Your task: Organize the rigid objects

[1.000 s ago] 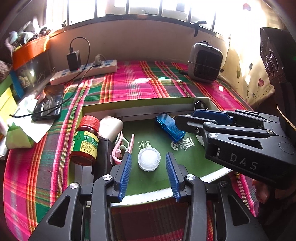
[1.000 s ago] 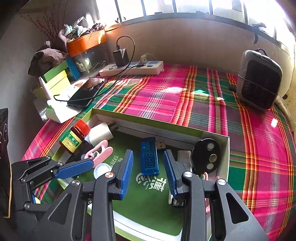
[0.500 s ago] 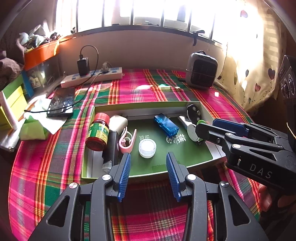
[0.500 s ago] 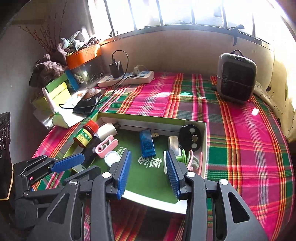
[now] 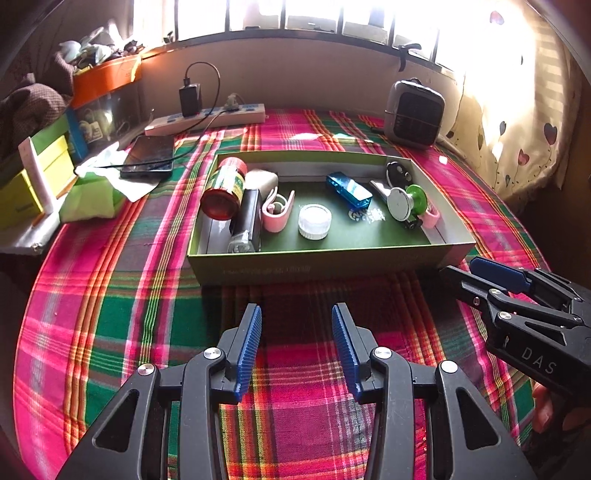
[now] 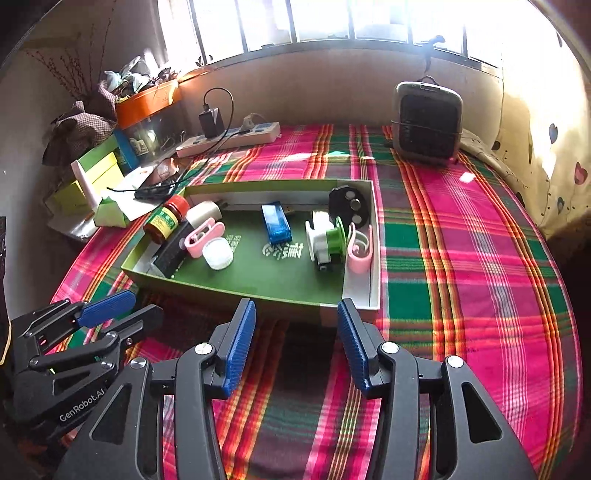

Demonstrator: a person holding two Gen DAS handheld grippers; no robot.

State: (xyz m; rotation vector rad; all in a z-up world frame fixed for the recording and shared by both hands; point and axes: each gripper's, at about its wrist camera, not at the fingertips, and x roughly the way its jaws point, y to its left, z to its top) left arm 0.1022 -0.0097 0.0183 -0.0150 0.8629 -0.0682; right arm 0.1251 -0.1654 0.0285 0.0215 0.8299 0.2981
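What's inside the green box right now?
In the box: a red-capped bottle, black case, two pink clips, white lid, blue USB tester, green-and-white reel, black disc. Whatever lies under these is covered.

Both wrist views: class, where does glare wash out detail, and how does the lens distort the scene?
Left wrist view: the window and curtain blow out white, and the green box bows. Right wrist view: the window glares the same, the plaid cloth curves outward and the corners go dark.
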